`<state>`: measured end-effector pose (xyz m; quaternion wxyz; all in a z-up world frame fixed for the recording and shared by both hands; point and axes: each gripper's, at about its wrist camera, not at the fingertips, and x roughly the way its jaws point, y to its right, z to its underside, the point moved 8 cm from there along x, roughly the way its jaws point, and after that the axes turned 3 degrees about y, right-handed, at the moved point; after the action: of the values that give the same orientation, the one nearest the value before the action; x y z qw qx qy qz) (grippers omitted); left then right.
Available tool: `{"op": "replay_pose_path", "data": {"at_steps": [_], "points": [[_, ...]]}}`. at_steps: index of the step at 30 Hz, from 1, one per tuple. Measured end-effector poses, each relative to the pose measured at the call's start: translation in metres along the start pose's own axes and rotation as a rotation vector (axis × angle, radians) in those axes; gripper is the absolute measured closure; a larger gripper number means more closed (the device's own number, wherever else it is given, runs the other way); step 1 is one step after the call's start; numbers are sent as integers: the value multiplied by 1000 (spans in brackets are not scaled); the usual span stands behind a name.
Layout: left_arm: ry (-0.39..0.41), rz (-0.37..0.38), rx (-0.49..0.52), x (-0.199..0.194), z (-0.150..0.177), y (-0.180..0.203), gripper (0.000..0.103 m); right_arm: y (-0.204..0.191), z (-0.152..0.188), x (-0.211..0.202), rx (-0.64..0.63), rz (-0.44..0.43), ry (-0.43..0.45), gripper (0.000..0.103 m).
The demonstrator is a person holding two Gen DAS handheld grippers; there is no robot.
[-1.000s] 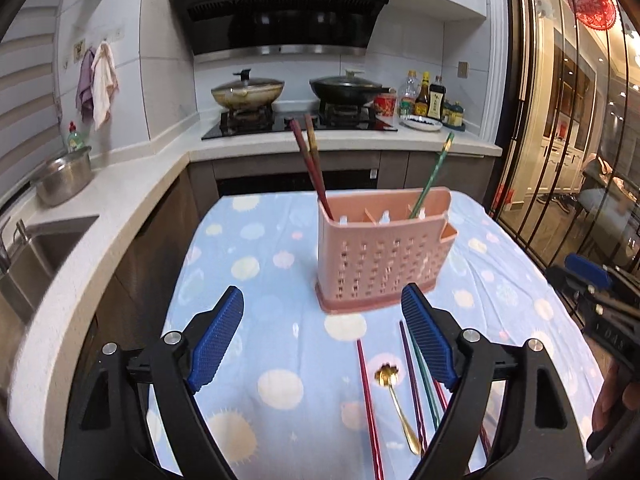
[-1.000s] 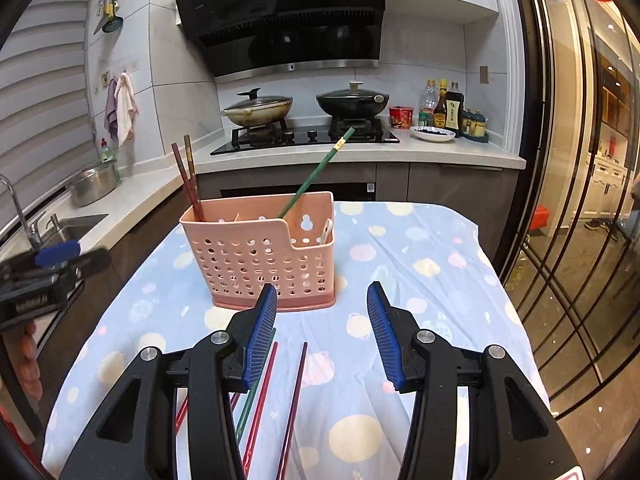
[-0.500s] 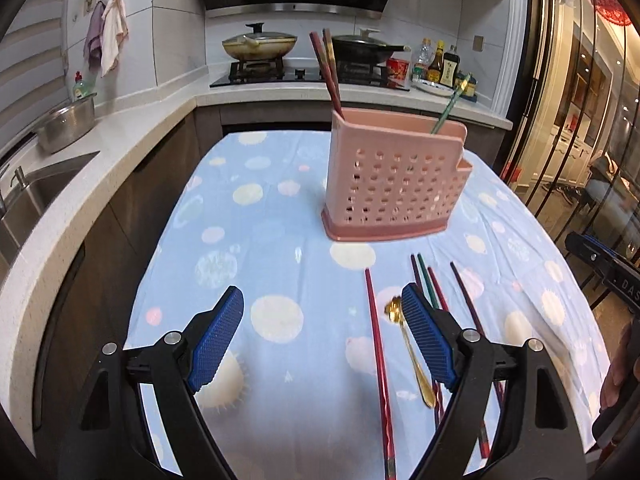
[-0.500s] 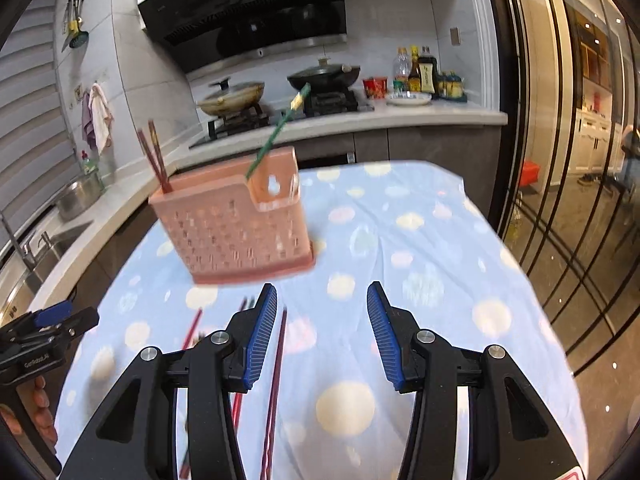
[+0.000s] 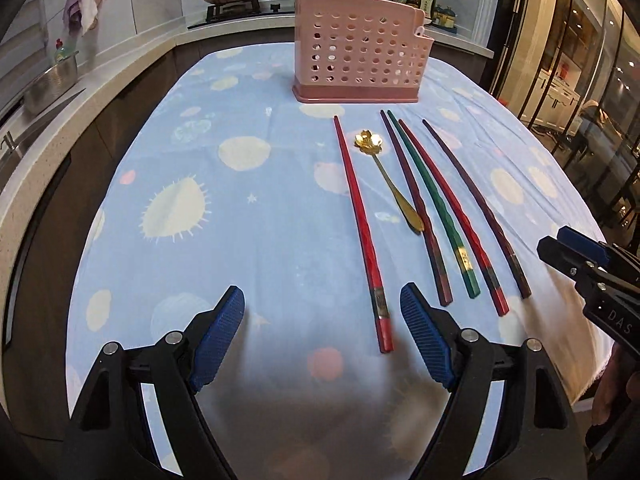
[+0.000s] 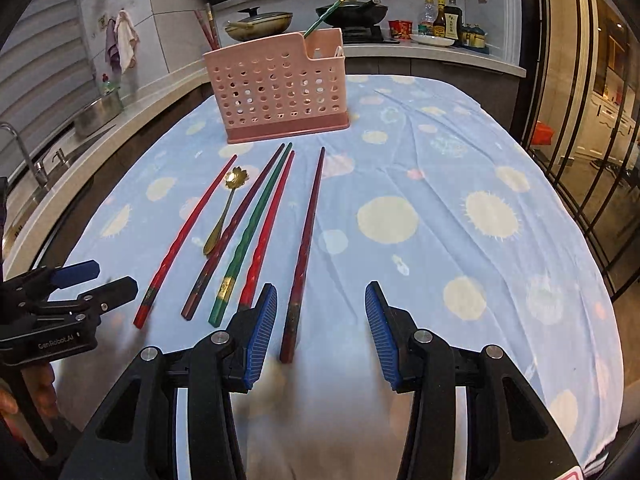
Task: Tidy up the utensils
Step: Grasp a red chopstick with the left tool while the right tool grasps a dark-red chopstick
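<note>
Several chopsticks and a gold spoon (image 5: 384, 176) lie side by side on the blue spotted tablecloth (image 5: 224, 208), in front of a pink perforated holder (image 5: 360, 52). My left gripper (image 5: 322, 300) is open and low over the cloth. The near end of the leftmost red chopstick (image 5: 360, 220) lies between its fingers, untouched. My right gripper (image 6: 321, 292) has its jaws closing. The near end of the rightmost dark chopstick (image 6: 306, 240) lies between them by the left pad, not pressed. The holder (image 6: 280, 88) has a green chopstick (image 6: 328, 12) and red ones standing in it.
A counter with a sink (image 6: 24, 160) and a steel pot (image 5: 52, 84) runs along the left. The stove with two pans (image 6: 260, 20) and bottles (image 6: 444, 20) stands behind the table. Glass doors (image 6: 580, 120) close off the right side. The table's near edge is just below both grippers.
Both grippers have come down and tilted toward the cloth, backing away from the holder. The near ends of the lying chopsticks now sit between their fingers.
</note>
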<state>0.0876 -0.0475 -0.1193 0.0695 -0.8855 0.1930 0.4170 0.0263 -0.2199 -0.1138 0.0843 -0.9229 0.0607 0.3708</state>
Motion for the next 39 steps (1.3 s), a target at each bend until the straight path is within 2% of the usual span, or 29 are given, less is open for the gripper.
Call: {"op": "replay_pose_path", "data": {"at_steps": [7,10,13,17,22,25,27,29,39], "points": [[-18,7,17,1,14,10,37,-13,19,3,-16,-23,-33,68],[-35,20,18,6,19,13,48,-14,23,6,-25,-21,-40,72],[-28,11,22,7,20,13,49,-14,27,10,-24,-20,-50,73],[-15,16,27,6,20,15,62,-13,32,14,-32,-10,-52,77],[-9,33,32,7,19,17,73,-13,30,15,-45,2,-39,85],[-10,44,31,7,18,18,85,-13,30,15,-48,3,-33,90],[-13,54,28,7,18,18,89,-13,30,15,-47,2,-32,95],[-13,56,29,7,18,19,95,-13,30,15,-43,0,-32,95],[-8,75,17,-2,17,16,96,-9,24,7,-30,4,-16,96]]}}
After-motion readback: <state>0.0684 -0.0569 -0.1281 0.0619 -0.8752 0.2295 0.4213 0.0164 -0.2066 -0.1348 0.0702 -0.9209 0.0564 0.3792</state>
